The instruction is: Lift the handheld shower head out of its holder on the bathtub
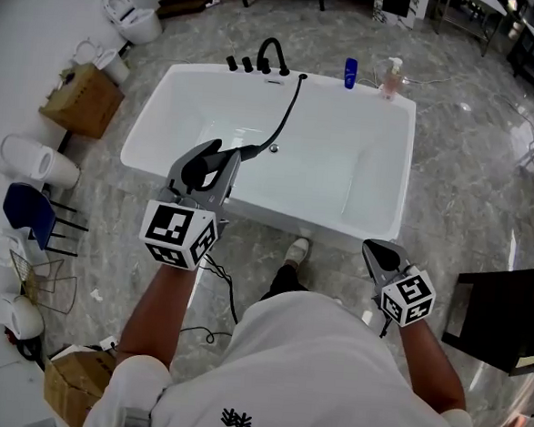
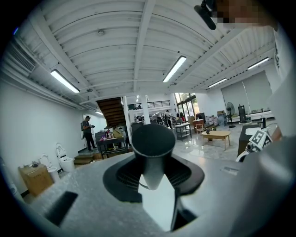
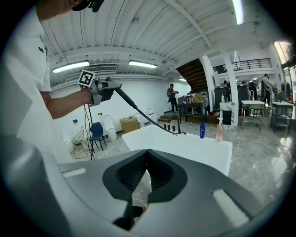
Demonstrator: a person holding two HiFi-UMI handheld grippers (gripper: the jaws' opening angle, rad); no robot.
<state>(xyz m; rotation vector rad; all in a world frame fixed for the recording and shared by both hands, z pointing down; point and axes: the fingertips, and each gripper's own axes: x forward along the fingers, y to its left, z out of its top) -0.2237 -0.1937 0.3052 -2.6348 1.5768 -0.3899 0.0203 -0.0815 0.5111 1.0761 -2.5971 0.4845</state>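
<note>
Above the near rim of the bathtub, the left gripper had its jaws partly closed on the shower head, with the hose trailing to the far rim, so the lift looked done. The right gripper hung closed and empty

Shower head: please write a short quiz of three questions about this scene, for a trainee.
1. True or false: the right gripper holds the shower head.
2. Where does the hose end? A: on the tub rim near the faucet. B: on the floor. C: at the blue bottle.
3. Fill in: the right gripper's jaws are ___ and hold nothing.
Key: 1 false, the left gripper holds it; 2 A; 3 shut.
</note>
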